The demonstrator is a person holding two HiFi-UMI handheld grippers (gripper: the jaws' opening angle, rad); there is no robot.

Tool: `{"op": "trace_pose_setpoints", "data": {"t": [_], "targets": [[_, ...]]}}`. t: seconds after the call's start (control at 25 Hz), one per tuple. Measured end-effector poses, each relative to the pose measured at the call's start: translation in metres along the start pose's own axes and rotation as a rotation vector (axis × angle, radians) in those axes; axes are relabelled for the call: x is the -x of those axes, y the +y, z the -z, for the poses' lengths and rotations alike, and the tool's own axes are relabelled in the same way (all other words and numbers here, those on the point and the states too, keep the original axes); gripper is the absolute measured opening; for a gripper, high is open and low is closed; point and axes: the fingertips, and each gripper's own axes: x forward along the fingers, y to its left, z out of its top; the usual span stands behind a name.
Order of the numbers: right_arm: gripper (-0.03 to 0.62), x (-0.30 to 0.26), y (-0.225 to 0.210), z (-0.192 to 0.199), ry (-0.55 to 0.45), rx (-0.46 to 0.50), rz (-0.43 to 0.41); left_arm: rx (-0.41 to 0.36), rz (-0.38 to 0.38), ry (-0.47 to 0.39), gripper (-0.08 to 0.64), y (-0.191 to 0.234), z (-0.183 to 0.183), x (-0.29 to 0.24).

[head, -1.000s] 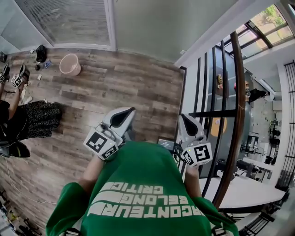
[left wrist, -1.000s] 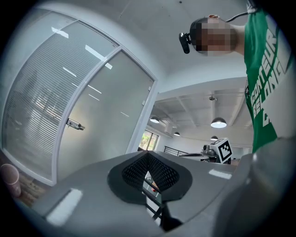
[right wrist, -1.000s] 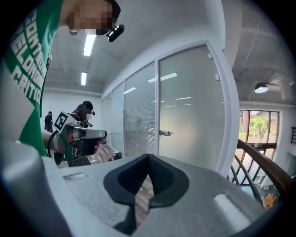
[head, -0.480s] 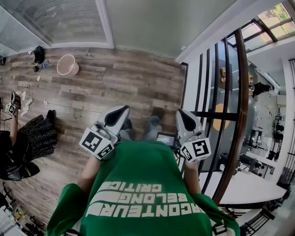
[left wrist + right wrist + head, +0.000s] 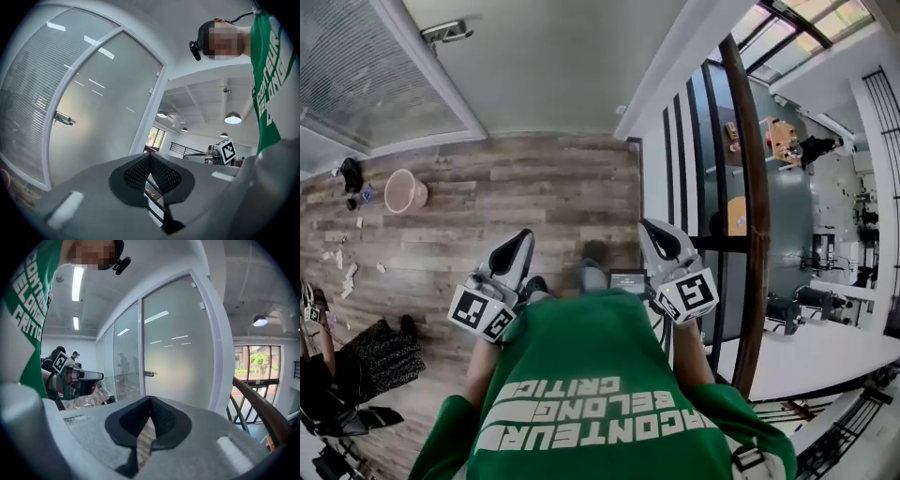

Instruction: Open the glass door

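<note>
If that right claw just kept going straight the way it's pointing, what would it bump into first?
Probably the frosted glass door, near its handle. Nothing shows between the shut right claw and the glass, though depth is hard to judge.

Wood floor lies open up to the glass door; railing bounds right.

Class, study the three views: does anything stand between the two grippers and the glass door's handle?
Nothing visible does. Only wood floor lies between the left gripper, the right gripper and the glass door with its handle. The pink bin stands off to the left. Both grippers' jaws are shut and empty.
</note>
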Motion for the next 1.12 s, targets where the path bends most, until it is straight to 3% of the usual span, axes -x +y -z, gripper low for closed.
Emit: {"op": "trace_pose_setpoints", "data": {"t": [0.24, 0.56, 0.88, 1.12], "targets": [[-0.008, 0.008, -0.066, 0.002, -0.006, 0.005, 0.037, -0.022, 0.032, -0.007, 0.017, -0.018, -0.004, -0.066], [-0.008, 0.005, -0.107, 0.020, -0.014, -0.008, 0.050, -0.041, 0.044, 0.005, 0.017, -0.023, 0.006, -0.108], [-0.008, -0.001, -0.116, 0.020, -0.003, -0.020, 0.030, -0.029, 0.048, 0.031, 0.017, -0.028, 0.012, -0.122], [-0.008, -0.014, -0.123, 0.027, 0.047, -0.033, 0.008, 0.021, 0.024, 0.019, 0.017, -0.012, 0.014, -0.134]]}}
